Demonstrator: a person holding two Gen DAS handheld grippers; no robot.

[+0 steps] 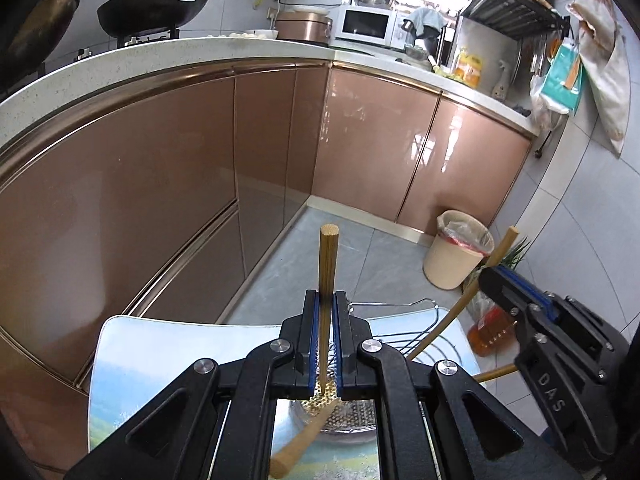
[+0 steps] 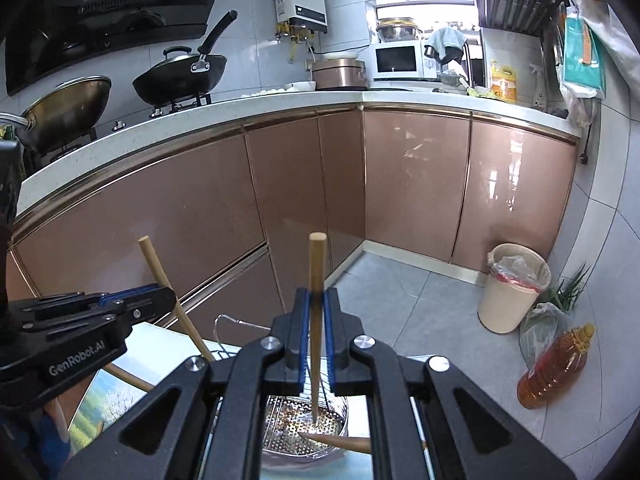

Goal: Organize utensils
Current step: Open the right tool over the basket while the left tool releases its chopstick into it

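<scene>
In the left wrist view my left gripper [image 1: 326, 294] is shut on an upright wooden utensil handle [image 1: 329, 256]. Its lower end reaches down into a perforated metal basket [image 1: 352, 420] on a small table. A second wooden handle [image 1: 304, 446] leans out of the basket toward me. At the right, my right gripper [image 1: 486, 276] is shut on another long wooden handle [image 1: 502, 248] that slants down to the basket. In the right wrist view that gripper [image 2: 316, 292] clamps its upright handle [image 2: 317, 260] over the basket [image 2: 280, 428], while the left gripper [image 2: 170, 298] holds its handle [image 2: 154, 260].
The basket stands on a table with a landscape-print top [image 1: 160, 360], inside a wire frame [image 1: 420, 303]. Brown cabinet doors [image 1: 160, 200] under a white counter run close behind. On the floor at the right are a lined waste bin [image 2: 512, 292] and an oil bottle [image 2: 554, 368].
</scene>
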